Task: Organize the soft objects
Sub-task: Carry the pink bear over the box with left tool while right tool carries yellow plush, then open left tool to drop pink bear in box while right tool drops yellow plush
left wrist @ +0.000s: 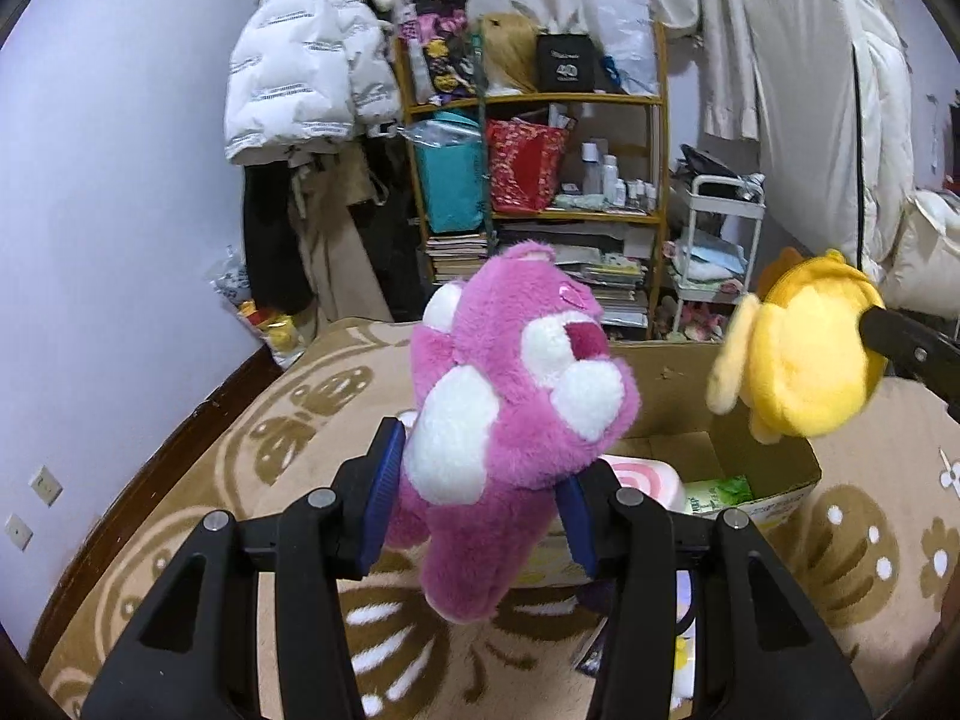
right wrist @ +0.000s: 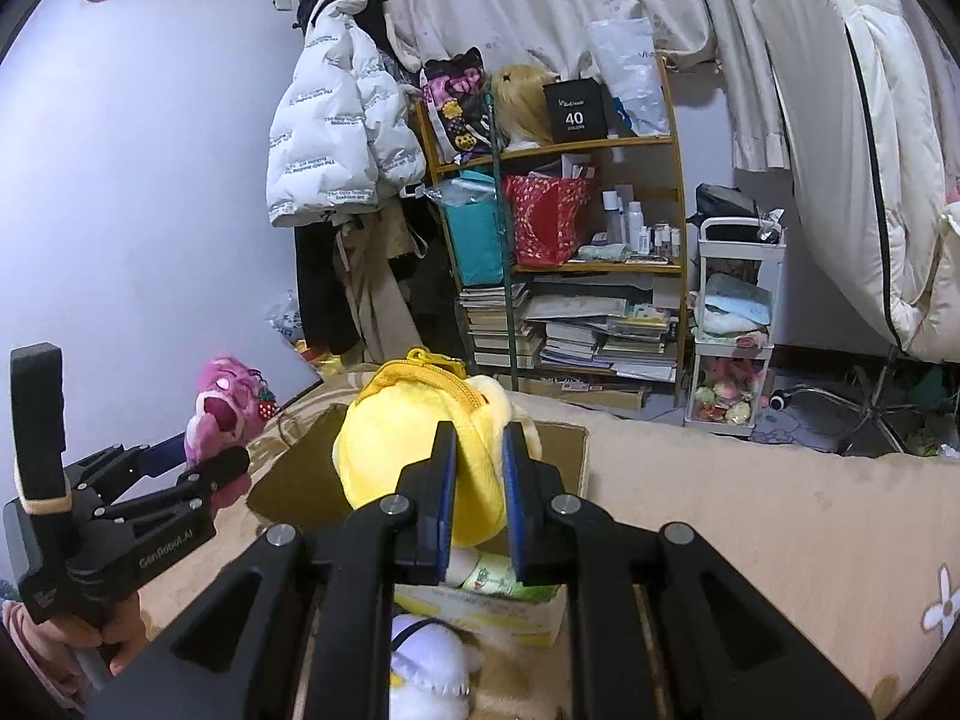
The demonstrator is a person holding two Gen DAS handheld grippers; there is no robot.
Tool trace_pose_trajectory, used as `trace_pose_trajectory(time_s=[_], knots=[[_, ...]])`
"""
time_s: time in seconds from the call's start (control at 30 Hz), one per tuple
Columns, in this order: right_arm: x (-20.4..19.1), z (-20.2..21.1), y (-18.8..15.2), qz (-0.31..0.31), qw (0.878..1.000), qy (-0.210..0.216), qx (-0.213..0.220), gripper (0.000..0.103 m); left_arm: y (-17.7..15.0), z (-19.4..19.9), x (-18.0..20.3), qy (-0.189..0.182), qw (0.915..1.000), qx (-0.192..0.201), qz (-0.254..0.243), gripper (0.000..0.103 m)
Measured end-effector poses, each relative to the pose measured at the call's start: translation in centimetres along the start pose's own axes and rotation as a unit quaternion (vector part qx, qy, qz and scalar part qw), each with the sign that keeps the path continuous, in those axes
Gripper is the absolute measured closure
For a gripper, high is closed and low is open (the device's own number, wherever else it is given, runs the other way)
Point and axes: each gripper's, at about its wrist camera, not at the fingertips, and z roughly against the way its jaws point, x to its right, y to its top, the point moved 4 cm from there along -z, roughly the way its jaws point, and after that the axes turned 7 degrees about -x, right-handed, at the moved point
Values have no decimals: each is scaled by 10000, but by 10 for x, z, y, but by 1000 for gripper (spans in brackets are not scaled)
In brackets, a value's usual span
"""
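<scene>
A: Step? 
B: Both toys are being carried over the cardboard box [left wrist: 774, 468] sitting on the patterned blanket [left wrist: 288, 420]. Left gripper [left wrist: 480, 480] is pinching the pink plush bear [left wrist: 516, 396], jaws clamping its body above the box's left edge. Right gripper [right wrist: 477, 480] is squeezing the yellow plush pouch [right wrist: 408, 450] over the box's open top.
A: Next?
B: Probably lowering, then spreading jaws inside.
A: Looks?
B: Bear's fluffy with white patches; pouch is showing a zipper. Box is already holding packets.
</scene>
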Motion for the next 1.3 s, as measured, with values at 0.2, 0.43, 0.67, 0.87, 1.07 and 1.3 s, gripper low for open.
trace_pose_trajectory(time_s=[0.2, 0.43, 0.67, 0.87, 1.07, 1.3], knots=[[8, -24, -3, -85, 9998, 4, -193, 87, -1, -8, 7, -134, 9999, 9, -63, 56], [6, -48, -15, 121, 9983, -70, -557, 87, -7, -27, 12, -269, 9992, -269, -149, 56], [8, -58, -29, 162, 9971, -119, -739, 84, -13, -37, 22, -458, 9977, -423, -271, 56], [16, -67, -37, 81, 9959, -86, -895, 80, -16, -45, 21, -356, 9977, -506, -280, 47], [30, -66, -39, -309, 9951, 81, -931, 75, -17, -38, 14, -278, 9982, -499, -202, 32], [34, -54, -37, -456, 9948, 106, -905, 75, -22, -15, 15, -298, 9984, -411, -235, 26]])
